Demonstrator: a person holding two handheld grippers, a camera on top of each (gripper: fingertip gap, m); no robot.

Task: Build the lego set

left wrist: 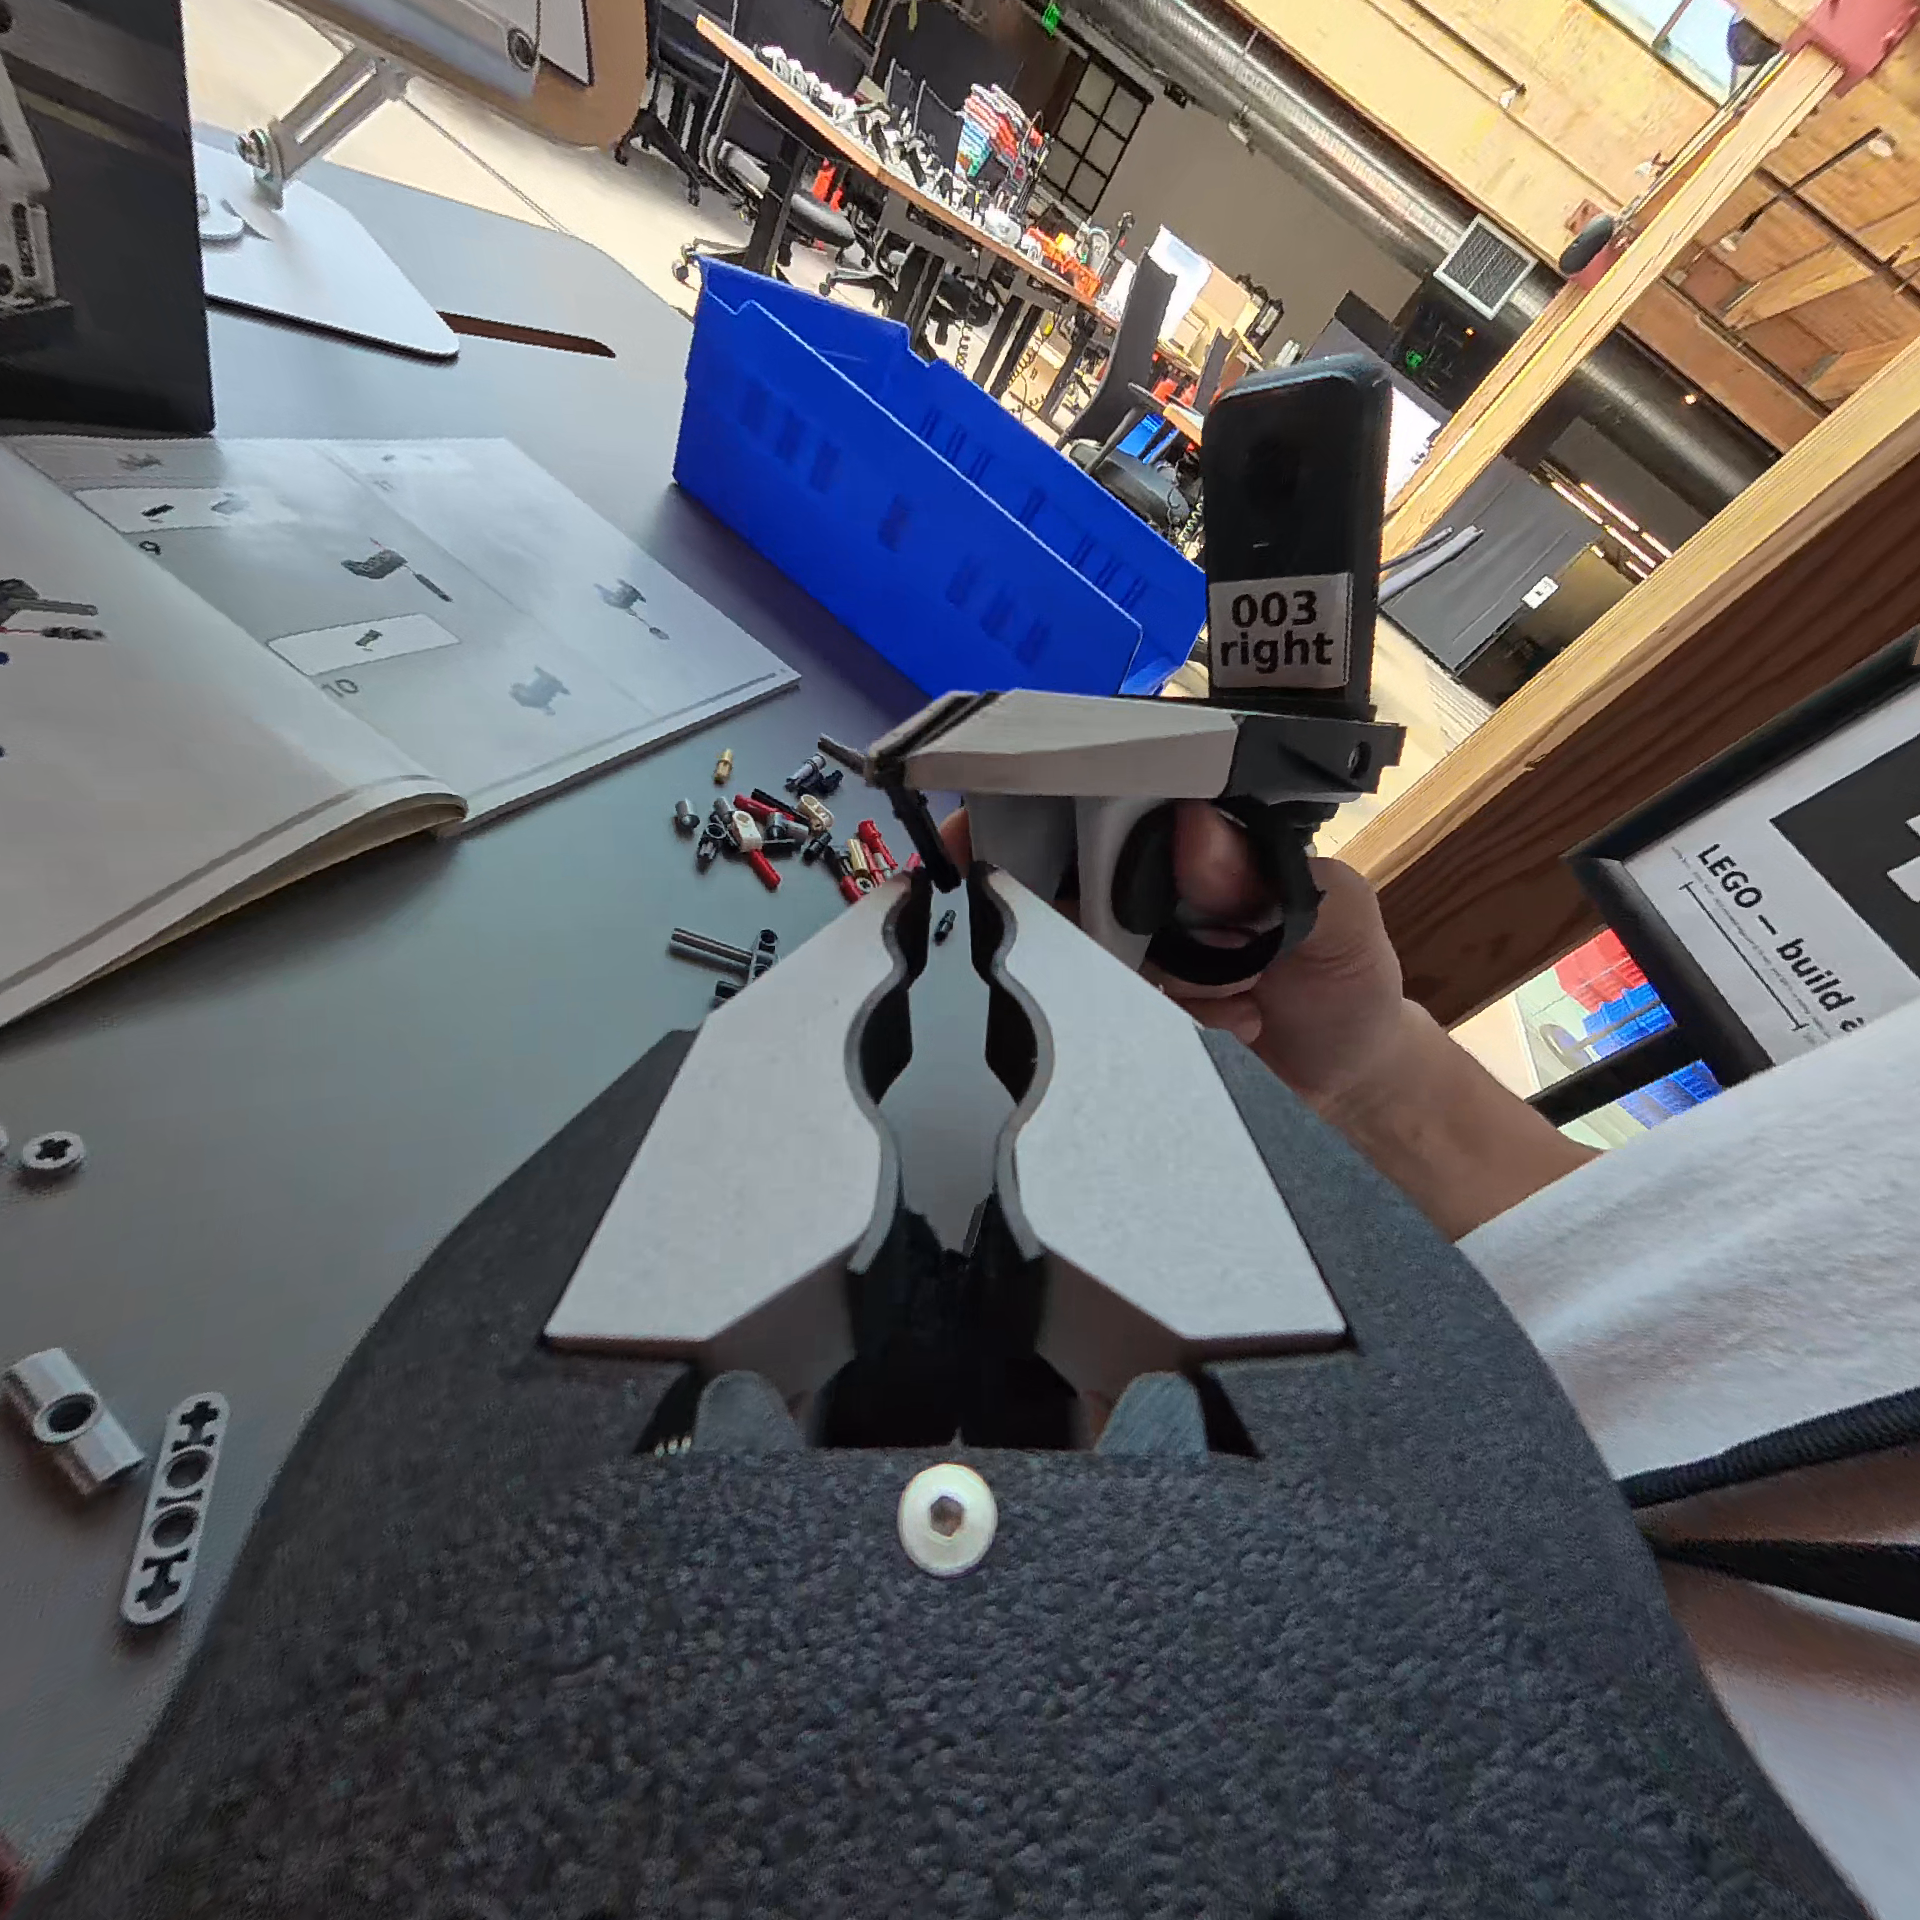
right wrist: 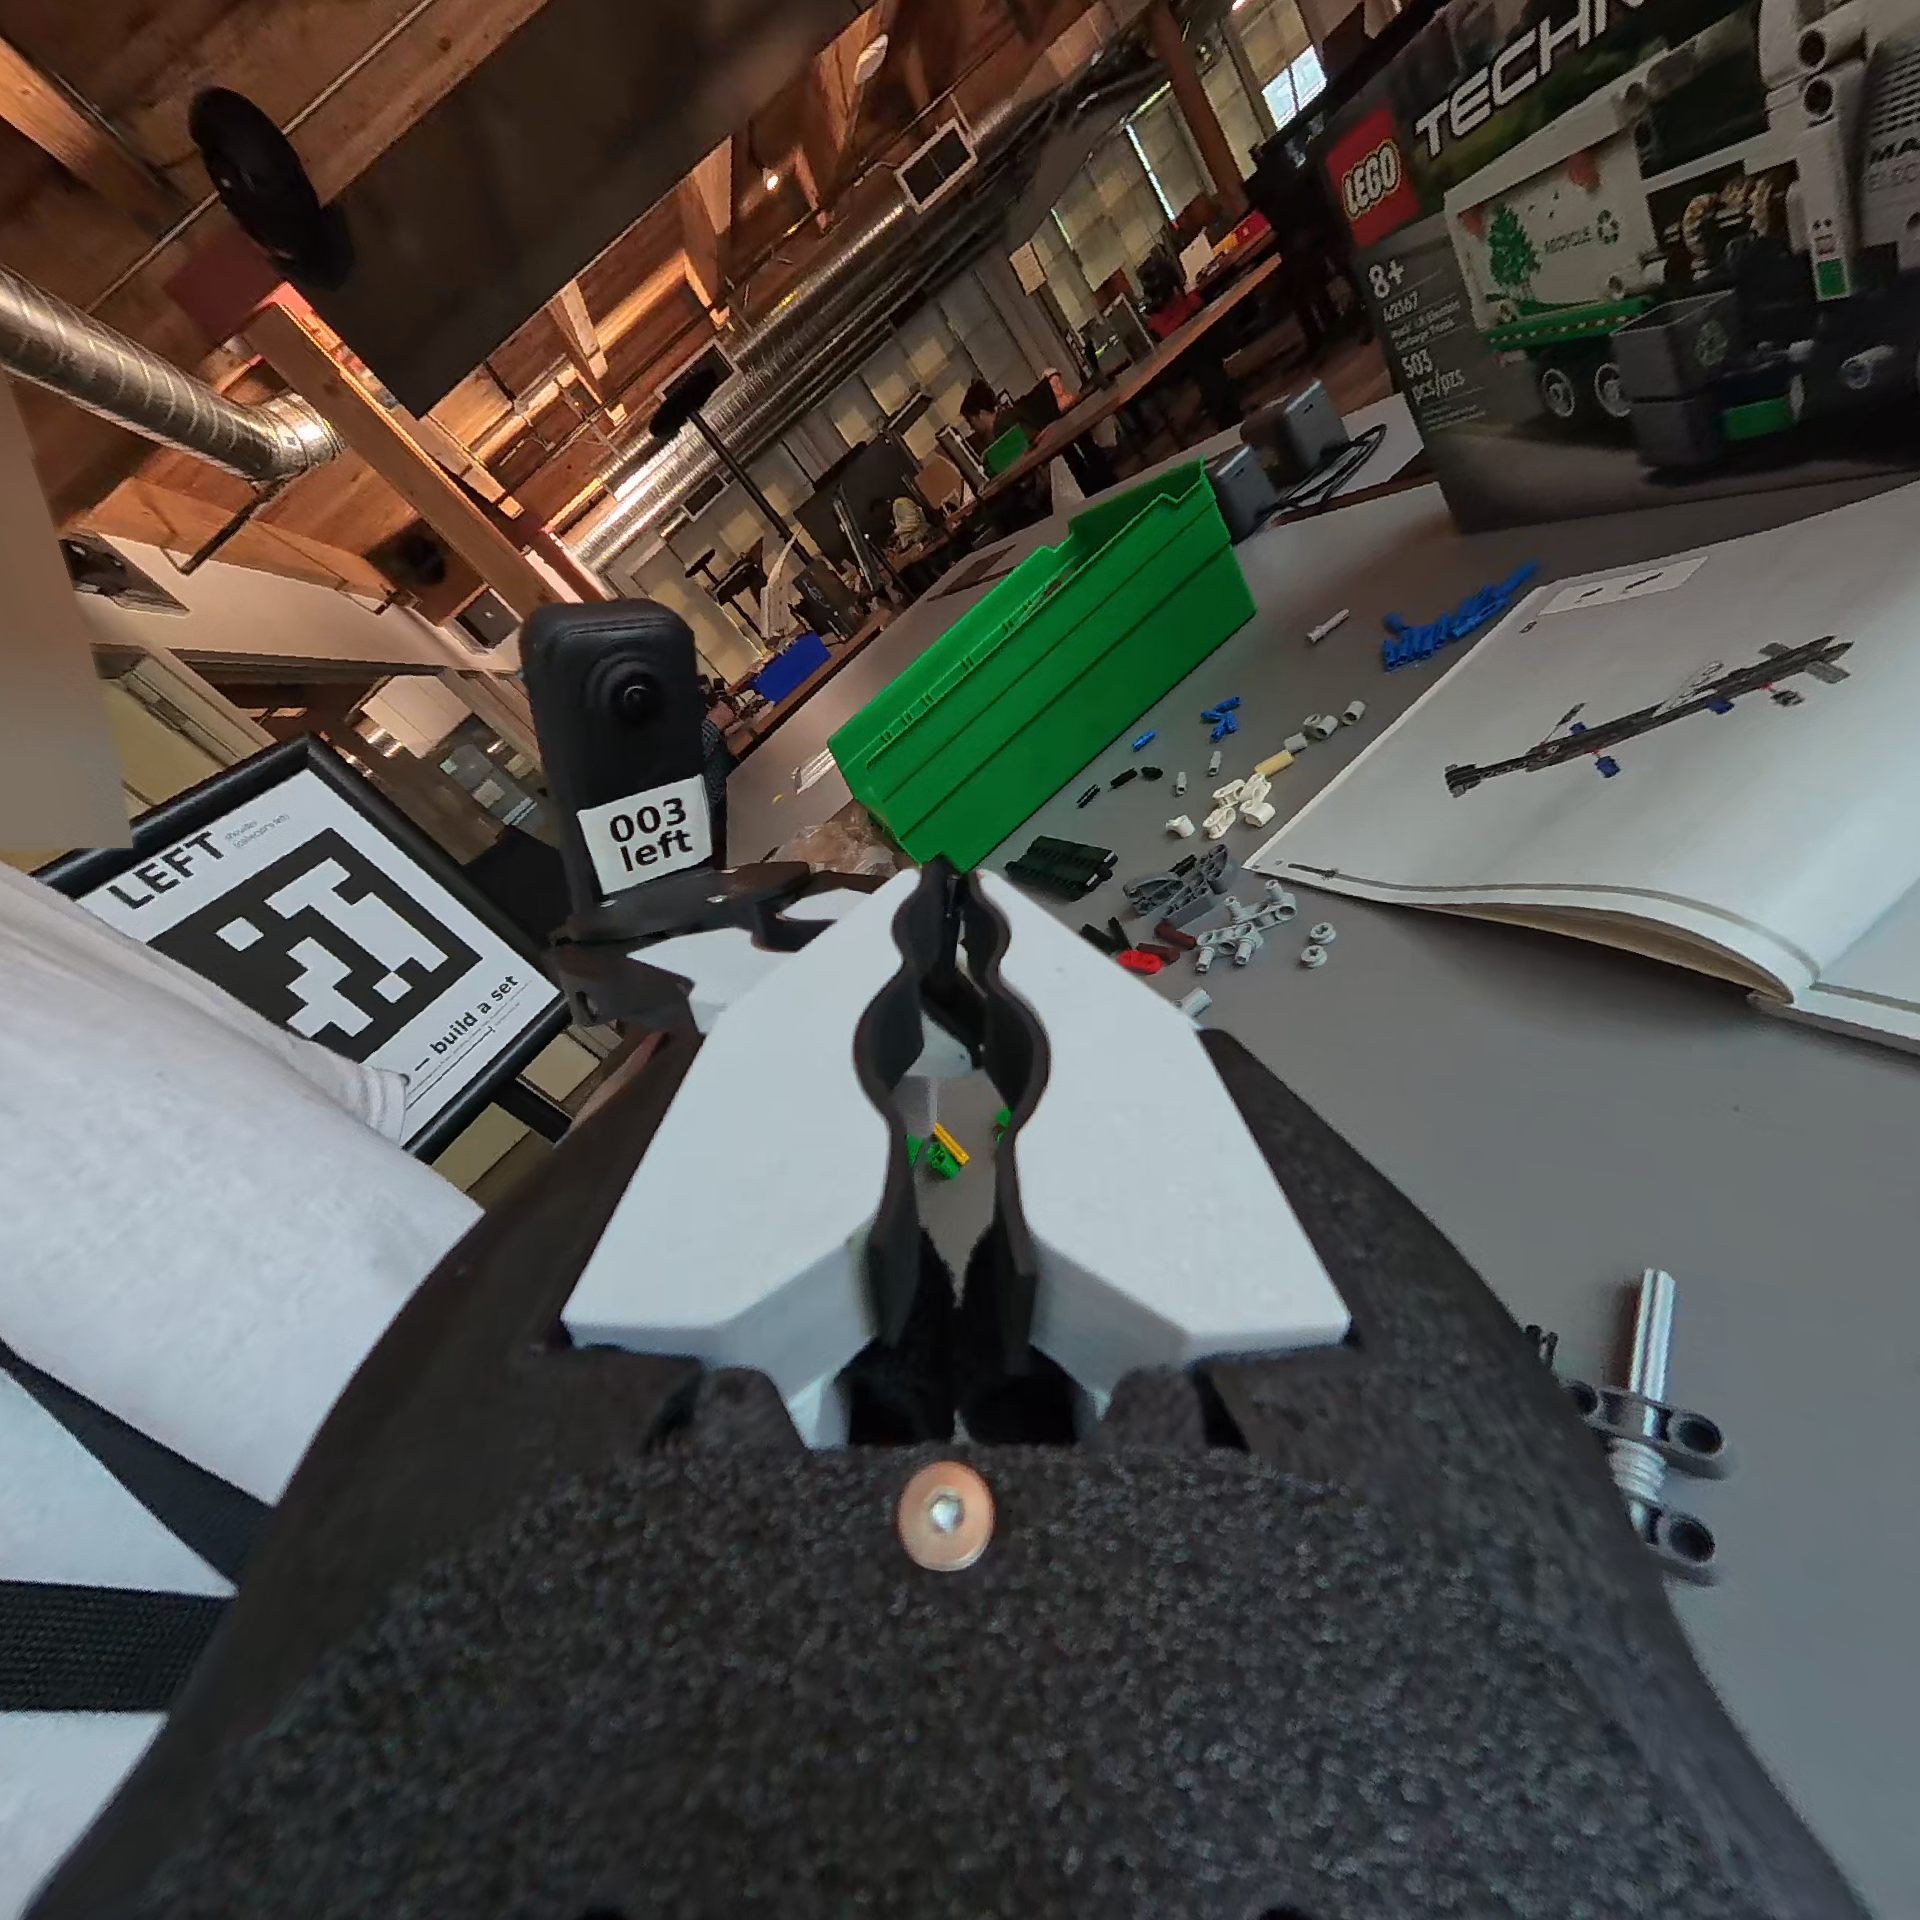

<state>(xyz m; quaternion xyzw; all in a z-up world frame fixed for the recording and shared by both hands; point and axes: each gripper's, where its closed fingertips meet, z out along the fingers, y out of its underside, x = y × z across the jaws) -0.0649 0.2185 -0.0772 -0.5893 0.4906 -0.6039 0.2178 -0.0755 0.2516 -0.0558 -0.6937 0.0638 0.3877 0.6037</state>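
My right gripper [right wrist: 951, 883] is shut on a thin black lego rod [left wrist: 920, 826]. In the left wrist view the right gripper [left wrist: 883, 753] comes in from the right in a person's hand, and the rod hangs down from its tips. My left gripper [left wrist: 951, 894] sits just below, its jaws a narrow gap apart, with the rod's lower end at its tips. I cannot tell whether they touch the rod. In the right wrist view the left gripper's camera mount [right wrist: 665, 914] shows at the left, and its fingers are mostly hidden.
On the dark table are an open instruction booklet [left wrist: 312, 675], a blue bin [left wrist: 914, 520], a green bin [right wrist: 1039, 707], the set's box [right wrist: 1662, 260] and loose small pieces [left wrist: 790, 831] [right wrist: 1216, 894]. A grey beam [left wrist: 177, 1507] and a metal axle part [right wrist: 1642, 1423] lie near. A framed sign [right wrist: 312, 935] stands at the edge. Less than 4 cm separates the two grippers' tips.
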